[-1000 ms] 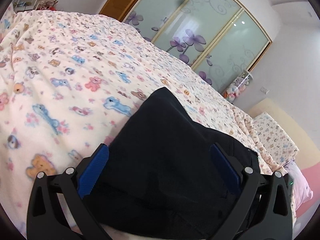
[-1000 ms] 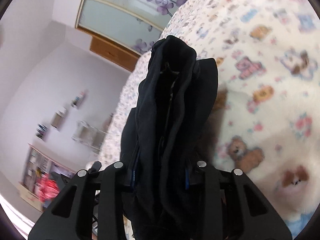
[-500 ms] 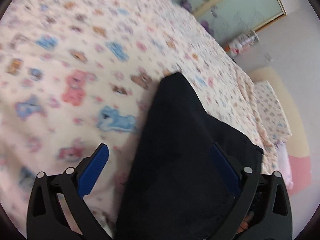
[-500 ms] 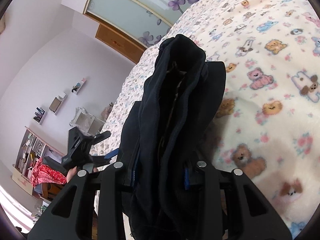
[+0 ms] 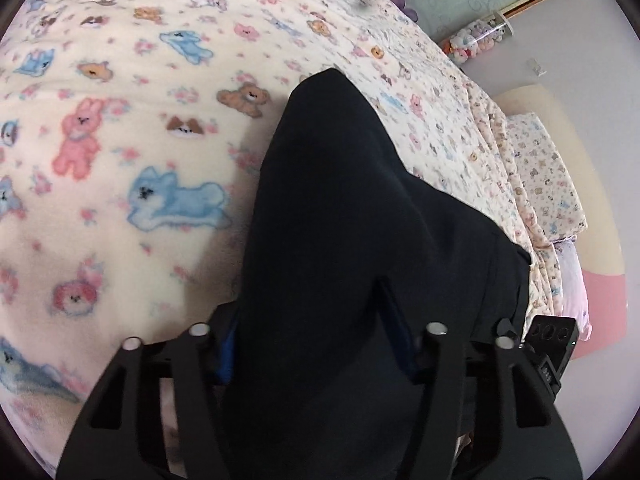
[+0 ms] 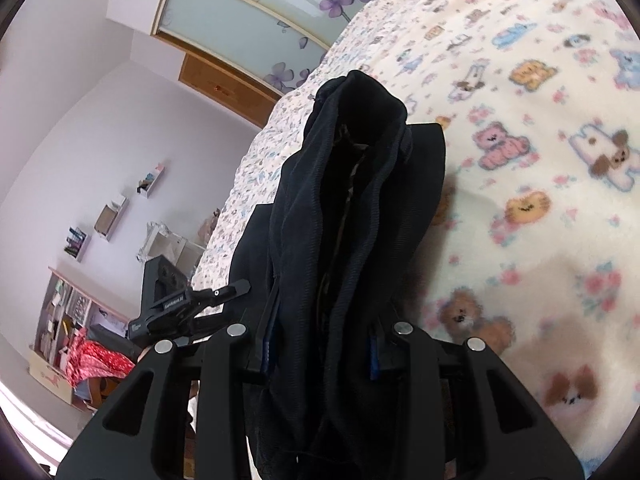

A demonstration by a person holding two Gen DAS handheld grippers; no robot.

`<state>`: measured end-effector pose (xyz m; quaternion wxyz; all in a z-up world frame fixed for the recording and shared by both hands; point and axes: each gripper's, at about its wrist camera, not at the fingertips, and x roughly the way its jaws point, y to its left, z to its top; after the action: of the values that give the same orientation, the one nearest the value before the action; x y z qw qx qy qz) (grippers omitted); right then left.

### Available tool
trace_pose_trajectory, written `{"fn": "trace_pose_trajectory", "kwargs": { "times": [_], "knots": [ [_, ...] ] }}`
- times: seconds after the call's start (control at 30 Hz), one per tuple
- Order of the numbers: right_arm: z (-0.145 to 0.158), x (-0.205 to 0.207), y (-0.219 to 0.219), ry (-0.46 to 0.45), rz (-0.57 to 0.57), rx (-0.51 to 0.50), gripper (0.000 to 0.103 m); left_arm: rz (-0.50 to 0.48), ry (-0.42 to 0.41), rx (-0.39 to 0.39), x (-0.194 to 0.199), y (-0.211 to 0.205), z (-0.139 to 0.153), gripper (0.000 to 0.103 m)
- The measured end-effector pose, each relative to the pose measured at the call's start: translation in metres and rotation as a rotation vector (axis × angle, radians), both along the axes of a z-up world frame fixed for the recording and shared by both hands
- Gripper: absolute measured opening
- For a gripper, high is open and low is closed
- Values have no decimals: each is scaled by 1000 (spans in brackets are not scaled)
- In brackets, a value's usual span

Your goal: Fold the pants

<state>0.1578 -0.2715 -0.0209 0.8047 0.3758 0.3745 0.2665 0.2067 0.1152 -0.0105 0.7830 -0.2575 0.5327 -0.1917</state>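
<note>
The black pants point(image 5: 340, 220) fill the middle of the left wrist view, bunched and raised over the bed. My left gripper point(image 5: 316, 344) is shut on the black pants, its blue pads mostly buried in the cloth. In the right wrist view the pants point(image 6: 352, 208) hang as a thick folded bundle with ribbed edges. My right gripper point(image 6: 320, 352) is shut on that bundle. The left gripper point(image 6: 188, 308) also shows in the right wrist view, at the left beside the pants.
The bed has a cream fleece blanket with cartoon animals point(image 5: 120, 140), also seen in the right wrist view point(image 6: 540, 160). A pillow point(image 5: 548, 176) lies at the right. Sliding wardrobe doors with purple flowers point(image 6: 260, 20) stand behind. Shelves and red cloth point(image 6: 92, 360) are at left.
My left gripper has closed from wide open onto the pants and dropped closer to the blanket. My right gripper keeps its hold; the left gripper has come into its view.
</note>
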Motion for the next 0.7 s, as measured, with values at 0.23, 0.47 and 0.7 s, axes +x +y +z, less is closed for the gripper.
{"fn": "trace_pose_trajectory", "kwargs": {
  "times": [0.23,0.47,0.7],
  "knots": [
    [-4,5,-13,5,-12,162,34,2,-84,54,-10,-7,20,30],
    [14,26,-28,-64,-45,206,34,23,-169,40,-6,-20,46,26],
    [33,58,-57,-132,-134,182,33,40,-284,29,27,-60,72,25]
  ]
}}
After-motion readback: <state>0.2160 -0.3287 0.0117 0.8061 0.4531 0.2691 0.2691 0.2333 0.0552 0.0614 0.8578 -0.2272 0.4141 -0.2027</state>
